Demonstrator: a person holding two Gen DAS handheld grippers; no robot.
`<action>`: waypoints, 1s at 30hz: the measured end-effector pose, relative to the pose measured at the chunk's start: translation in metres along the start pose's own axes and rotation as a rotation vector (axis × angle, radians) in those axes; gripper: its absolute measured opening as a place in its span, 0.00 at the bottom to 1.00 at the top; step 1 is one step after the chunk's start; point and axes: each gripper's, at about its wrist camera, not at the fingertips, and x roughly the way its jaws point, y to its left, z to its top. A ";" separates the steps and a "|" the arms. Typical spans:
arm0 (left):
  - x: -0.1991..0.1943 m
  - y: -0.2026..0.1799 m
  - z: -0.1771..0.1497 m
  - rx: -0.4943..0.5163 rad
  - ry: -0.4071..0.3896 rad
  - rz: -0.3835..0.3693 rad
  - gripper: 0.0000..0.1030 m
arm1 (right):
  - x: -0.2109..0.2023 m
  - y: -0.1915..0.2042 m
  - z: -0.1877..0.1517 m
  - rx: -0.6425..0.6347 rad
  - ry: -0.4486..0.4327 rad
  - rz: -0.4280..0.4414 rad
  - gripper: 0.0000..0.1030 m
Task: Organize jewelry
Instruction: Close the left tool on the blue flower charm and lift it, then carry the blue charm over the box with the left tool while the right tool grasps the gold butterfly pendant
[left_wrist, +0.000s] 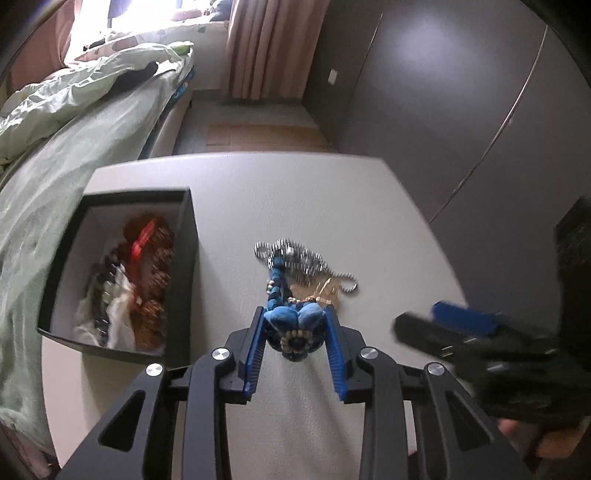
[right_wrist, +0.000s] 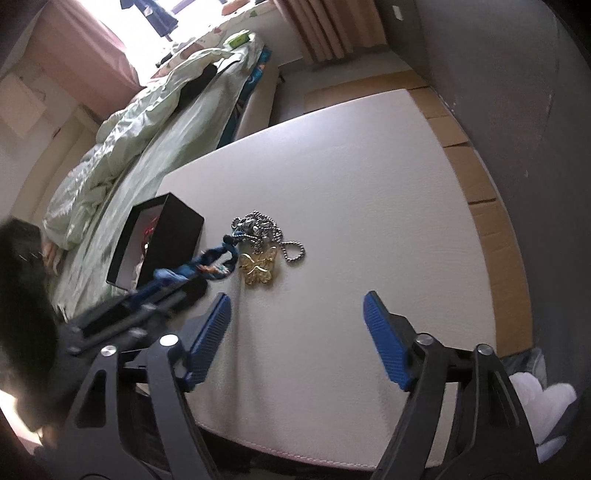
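Observation:
My left gripper (left_wrist: 295, 317) is shut on a blue fabric-and-bead necklace (left_wrist: 293, 325), whose cord trails forward over the white table (left_wrist: 258, 192). In the right wrist view the necklace (right_wrist: 207, 267) hangs from the left gripper (right_wrist: 162, 291). A silver ball chain (left_wrist: 306, 260) and a gold butterfly pendant (left_wrist: 321, 291) lie just beyond it; both show in the right wrist view: the chain (right_wrist: 266, 232) and the pendant (right_wrist: 258, 267). A black box (left_wrist: 184, 258) holding several pieces of jewelry stands to the left. My right gripper (right_wrist: 295, 314) is open and empty above the table.
A bed with a pale green duvet (left_wrist: 66, 122) runs along the table's left side. Dark wardrobe doors (left_wrist: 461, 92) stand to the right. Flattened cardboard (right_wrist: 476, 177) lies on the floor beyond the table's right edge. Pink curtains (left_wrist: 273, 44) hang at the back.

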 end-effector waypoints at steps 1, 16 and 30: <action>-0.006 0.003 0.003 -0.011 -0.010 -0.014 0.28 | 0.002 0.002 0.000 -0.012 0.000 -0.002 0.69; -0.061 0.055 0.038 -0.121 -0.110 -0.122 0.28 | 0.043 0.036 -0.003 -0.151 0.051 -0.066 0.59; -0.074 0.108 0.048 -0.199 -0.115 -0.116 0.28 | 0.074 0.064 0.005 -0.236 0.025 -0.199 0.57</action>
